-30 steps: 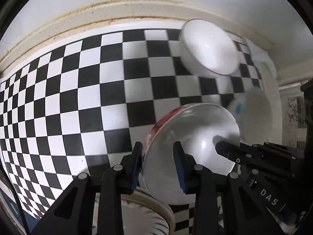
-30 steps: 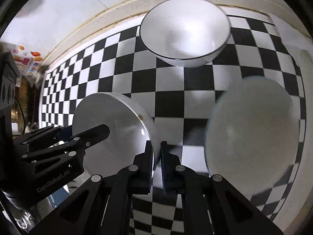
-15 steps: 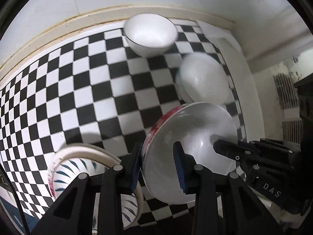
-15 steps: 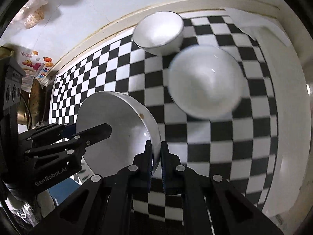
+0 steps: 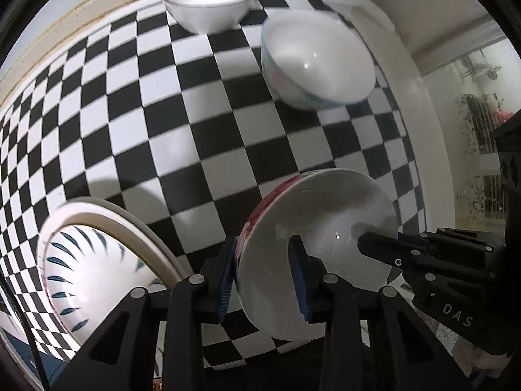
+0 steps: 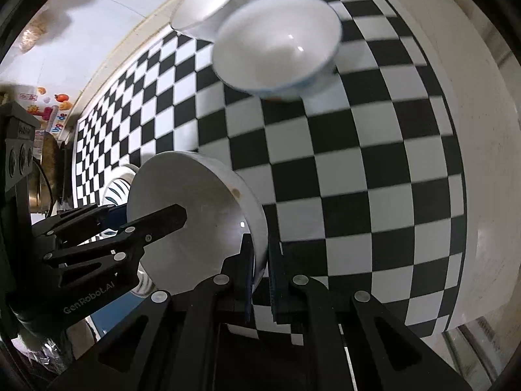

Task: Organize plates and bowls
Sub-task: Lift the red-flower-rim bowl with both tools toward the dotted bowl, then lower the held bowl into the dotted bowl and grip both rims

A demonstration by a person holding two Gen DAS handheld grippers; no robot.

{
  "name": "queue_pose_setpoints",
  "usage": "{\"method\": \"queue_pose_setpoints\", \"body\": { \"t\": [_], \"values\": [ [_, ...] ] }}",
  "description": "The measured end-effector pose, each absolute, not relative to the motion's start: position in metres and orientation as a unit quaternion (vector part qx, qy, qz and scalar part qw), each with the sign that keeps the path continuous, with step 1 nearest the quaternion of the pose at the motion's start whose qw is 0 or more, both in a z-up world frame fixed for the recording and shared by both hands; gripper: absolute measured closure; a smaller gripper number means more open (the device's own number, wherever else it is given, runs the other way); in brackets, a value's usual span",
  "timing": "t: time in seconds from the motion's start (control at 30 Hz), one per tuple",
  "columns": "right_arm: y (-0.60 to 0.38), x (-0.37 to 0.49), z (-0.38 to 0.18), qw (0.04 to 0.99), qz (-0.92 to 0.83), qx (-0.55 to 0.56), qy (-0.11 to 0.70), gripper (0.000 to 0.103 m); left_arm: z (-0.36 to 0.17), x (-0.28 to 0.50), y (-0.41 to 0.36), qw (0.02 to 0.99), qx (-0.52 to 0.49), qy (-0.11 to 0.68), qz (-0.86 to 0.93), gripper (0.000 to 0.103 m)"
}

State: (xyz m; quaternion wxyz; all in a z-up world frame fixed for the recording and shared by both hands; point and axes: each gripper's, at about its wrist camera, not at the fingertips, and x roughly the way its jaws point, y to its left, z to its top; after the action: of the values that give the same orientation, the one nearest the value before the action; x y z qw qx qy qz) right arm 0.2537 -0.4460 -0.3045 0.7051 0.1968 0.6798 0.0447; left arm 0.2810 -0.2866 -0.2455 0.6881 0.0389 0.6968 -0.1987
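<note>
Both grippers hold one white bowl with a red pattern outside [image 5: 312, 224], lifted above the checkered cloth. My left gripper [image 5: 265, 277] is shut on its near rim. My right gripper [image 6: 260, 267] is shut on the opposite rim; the bowl [image 6: 192, 215] tilts toward the left there. A blue-rimmed bowl [image 5: 312, 62] stands on the cloth ahead and also shows in the right wrist view [image 6: 276, 49]. A plain white bowl [image 5: 208, 0] stands behind it by the wall and shows in the right wrist view too [image 6: 205, 6].
A blue-striped dish in a cream plate [image 5: 97, 260] lies at lower left. The black-and-white checkered cloth [image 5: 162, 114] covers the counter. A white ledge [image 6: 472, 130] runs along the right. A metal pot [image 6: 45, 176] and stickers sit at far left.
Both grippers pulled back and up with the held bowl. The two bowls on the cloth now look farther away, and the blue-striped dish has come more into view at lower left.
</note>
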Motion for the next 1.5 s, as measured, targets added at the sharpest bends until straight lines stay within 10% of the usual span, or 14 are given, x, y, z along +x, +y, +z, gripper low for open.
{"method": "queue_pose_setpoints", "body": {
  "t": [1.5],
  "values": [
    [-0.535, 0.377, -0.314, 0.725, 0.015, 0.278, 0.630, 0.075, -0.261, 0.422, -0.328, 0.698, -0.019, 0.689, -0.194, 0.067]
  ]
}}
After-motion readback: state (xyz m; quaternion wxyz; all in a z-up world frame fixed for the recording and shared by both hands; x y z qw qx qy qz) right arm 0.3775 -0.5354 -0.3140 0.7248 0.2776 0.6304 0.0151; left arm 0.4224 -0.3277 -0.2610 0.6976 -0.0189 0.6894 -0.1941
